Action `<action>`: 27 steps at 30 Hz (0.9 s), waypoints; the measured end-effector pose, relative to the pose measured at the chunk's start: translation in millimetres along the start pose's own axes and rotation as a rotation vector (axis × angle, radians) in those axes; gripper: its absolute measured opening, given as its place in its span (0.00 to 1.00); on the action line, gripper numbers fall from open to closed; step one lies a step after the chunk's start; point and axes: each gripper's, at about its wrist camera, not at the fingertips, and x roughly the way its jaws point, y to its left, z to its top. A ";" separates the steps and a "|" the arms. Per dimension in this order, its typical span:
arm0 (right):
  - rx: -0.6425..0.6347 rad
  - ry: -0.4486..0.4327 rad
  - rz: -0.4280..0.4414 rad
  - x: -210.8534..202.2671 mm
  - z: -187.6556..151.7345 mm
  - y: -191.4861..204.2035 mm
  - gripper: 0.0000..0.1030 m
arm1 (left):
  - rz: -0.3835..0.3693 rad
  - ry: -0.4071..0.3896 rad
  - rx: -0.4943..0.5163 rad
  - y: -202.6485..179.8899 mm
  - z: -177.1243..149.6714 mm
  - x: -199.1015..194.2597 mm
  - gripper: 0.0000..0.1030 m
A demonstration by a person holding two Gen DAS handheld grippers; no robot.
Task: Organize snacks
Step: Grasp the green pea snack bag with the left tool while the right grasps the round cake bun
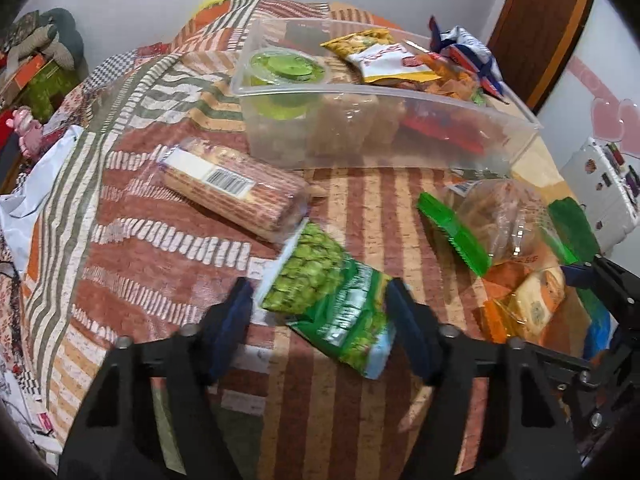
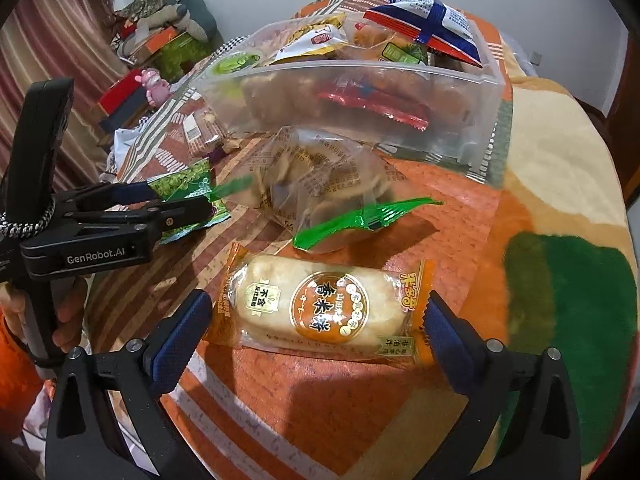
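Note:
A clear plastic bin (image 1: 400, 96) holding several snacks stands at the back of the bed; it also shows in the right wrist view (image 2: 460, 76). My left gripper (image 1: 320, 304) is open, its jaws on either side of a green pea snack bag (image 1: 332, 296), which lies on the blanket. From the right wrist view the left gripper (image 2: 176, 204) sits over that bag (image 2: 188, 184). My right gripper (image 2: 320, 320) is open around an orange rice cracker pack (image 2: 324, 308) lying on the blanket. A clear bag with green ends (image 2: 320, 184) lies between it and the bin.
A wrapped cracker roll with a barcode (image 1: 232, 188) lies left of the bin. A blue, red and white packet (image 2: 428, 20) sits on top of the bin's contents. Boxes and soft toys (image 2: 160, 40) are beyond the bed on the left. A wooden door (image 1: 540, 28) is at the right.

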 end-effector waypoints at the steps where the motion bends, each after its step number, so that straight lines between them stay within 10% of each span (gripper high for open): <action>1: -0.003 -0.003 -0.001 -0.7 -0.8 0.0 0.99 | -0.009 -0.001 0.004 -1.0 -0.3 -0.7 0.50; 12: 0.015 -0.036 0.021 -7.1 0.3 -7.0 0.71 | -0.016 -0.048 0.023 -7.1 -2.8 -19.4 0.37; 27: 0.070 -0.142 -0.002 -53.3 3.3 -23.0 0.69 | -0.026 -0.177 0.050 -16.1 13.6 -71.2 0.34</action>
